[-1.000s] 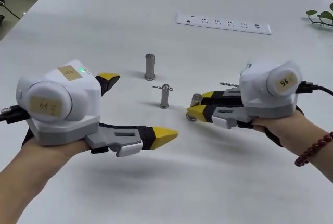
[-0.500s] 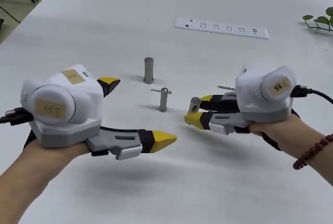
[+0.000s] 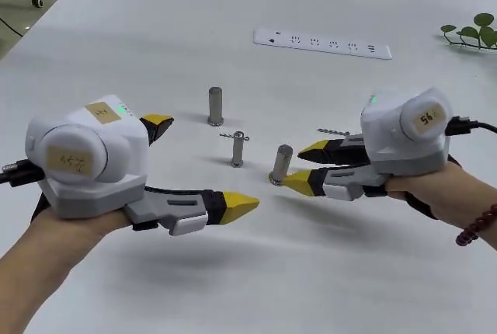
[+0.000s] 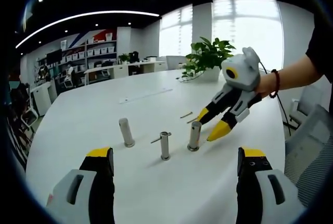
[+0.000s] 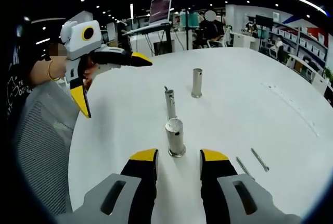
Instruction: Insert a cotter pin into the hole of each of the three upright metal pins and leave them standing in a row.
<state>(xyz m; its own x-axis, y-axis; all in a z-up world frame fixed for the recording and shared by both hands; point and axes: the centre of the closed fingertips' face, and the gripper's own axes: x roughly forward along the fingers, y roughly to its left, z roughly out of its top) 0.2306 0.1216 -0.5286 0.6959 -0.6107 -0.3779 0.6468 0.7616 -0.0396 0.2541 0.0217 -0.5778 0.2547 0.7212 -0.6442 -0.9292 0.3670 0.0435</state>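
Hovering beside nearest pin, right tool (jaws parted); left tool spread.

Three metal pins stand on the table: a far pin, a middle pin and a near pin. There are three cotter pins too: one cotter pin stuck in the middle pin, and two loose cotter pins lying flat. There are two grippers, the left gripper and the right gripper, one power strip and one green plant.
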